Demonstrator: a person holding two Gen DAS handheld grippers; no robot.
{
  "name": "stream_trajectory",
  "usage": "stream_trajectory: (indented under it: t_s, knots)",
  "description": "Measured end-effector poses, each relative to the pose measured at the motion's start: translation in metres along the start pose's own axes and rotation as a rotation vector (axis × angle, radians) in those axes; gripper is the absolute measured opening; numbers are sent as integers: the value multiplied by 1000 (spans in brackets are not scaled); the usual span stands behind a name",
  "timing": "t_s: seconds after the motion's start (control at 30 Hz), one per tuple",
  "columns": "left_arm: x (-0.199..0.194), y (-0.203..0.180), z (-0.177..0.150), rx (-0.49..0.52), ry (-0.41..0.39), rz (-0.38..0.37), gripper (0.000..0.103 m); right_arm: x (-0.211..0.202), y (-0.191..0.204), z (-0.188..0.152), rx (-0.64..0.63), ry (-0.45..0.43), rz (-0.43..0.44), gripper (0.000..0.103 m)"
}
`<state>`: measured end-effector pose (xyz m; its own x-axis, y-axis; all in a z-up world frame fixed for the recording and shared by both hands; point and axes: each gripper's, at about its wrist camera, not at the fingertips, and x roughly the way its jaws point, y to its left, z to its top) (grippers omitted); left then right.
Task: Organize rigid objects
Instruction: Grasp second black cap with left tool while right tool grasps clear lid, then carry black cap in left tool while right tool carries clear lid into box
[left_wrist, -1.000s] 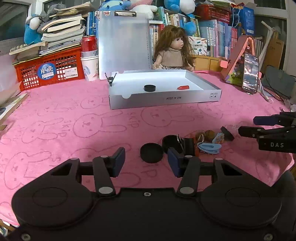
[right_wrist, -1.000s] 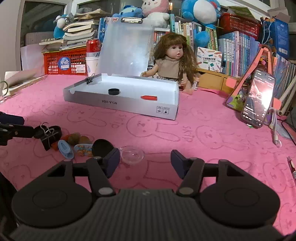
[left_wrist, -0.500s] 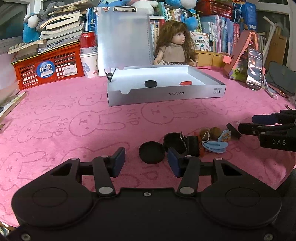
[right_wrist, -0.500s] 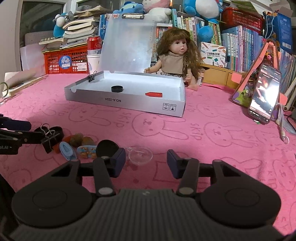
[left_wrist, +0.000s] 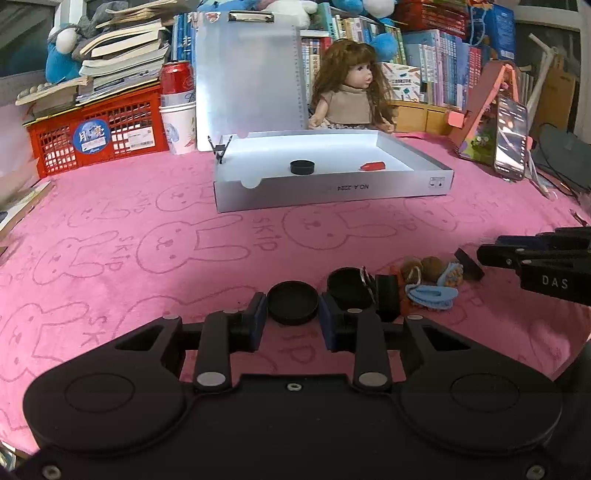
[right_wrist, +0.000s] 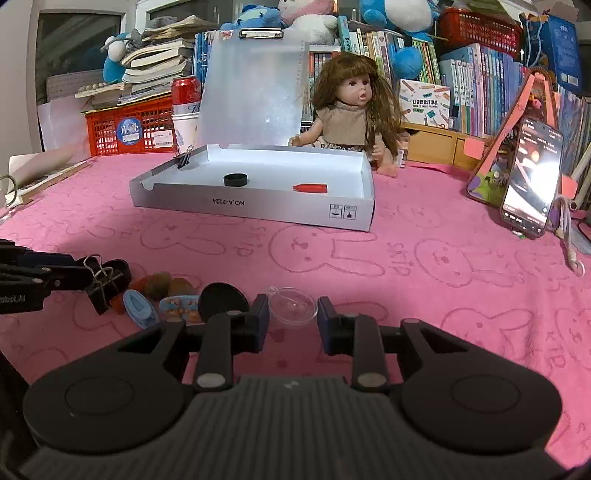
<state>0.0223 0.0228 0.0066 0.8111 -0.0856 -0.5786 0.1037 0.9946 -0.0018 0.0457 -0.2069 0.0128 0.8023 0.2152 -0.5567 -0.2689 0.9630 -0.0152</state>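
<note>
On the pink cloth, a flat round black lid (left_wrist: 292, 301) sits between the pads of my left gripper (left_wrist: 291, 312), which is shut on it. My right gripper (right_wrist: 292, 315) is closing on a clear plastic lid (right_wrist: 292, 305), and its pads meet the rim on both sides. Between the two grippers lies a pile of small things: a black cap (left_wrist: 347, 286), a binder clip (left_wrist: 386, 293), a blue hair clip (left_wrist: 430, 295) and brown balls (left_wrist: 424, 266). Farther back stands the open white box (left_wrist: 332, 192), holding a black cap (left_wrist: 302, 167) and a red piece (left_wrist: 373, 166).
A doll (left_wrist: 351, 96) sits behind the box and a clipboard (left_wrist: 251, 77) leans upright at its back left. A red basket (left_wrist: 96, 136) with books stands at the far left. A phone (right_wrist: 532, 181) leans on a stand at the right, with a cable beside it.
Both grippers narrowed their jaws: the left closed onto the black lid, the right closed in around the clear lid. Neither hand shifted much.
</note>
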Motion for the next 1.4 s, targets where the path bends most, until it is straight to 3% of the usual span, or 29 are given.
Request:
stream_trajectory:
  t_s: [0.33, 0.73, 1.07, 1.4]
  knots:
    - [5, 17, 29, -77, -4, 16, 29, 2, -6, 20, 43, -2, -27, 33]
    - [20, 18, 83, -85, -48, -12, 29, 20, -18, 67, 96, -19, -14, 33]
    - [65, 7, 123, -109, -23, -53, 29, 56, -22, 100, 170, -7, 5, 33]
    - [106, 1, 143, -73, 7, -21, 29, 92, -34, 115, 209, 46, 4, 33]
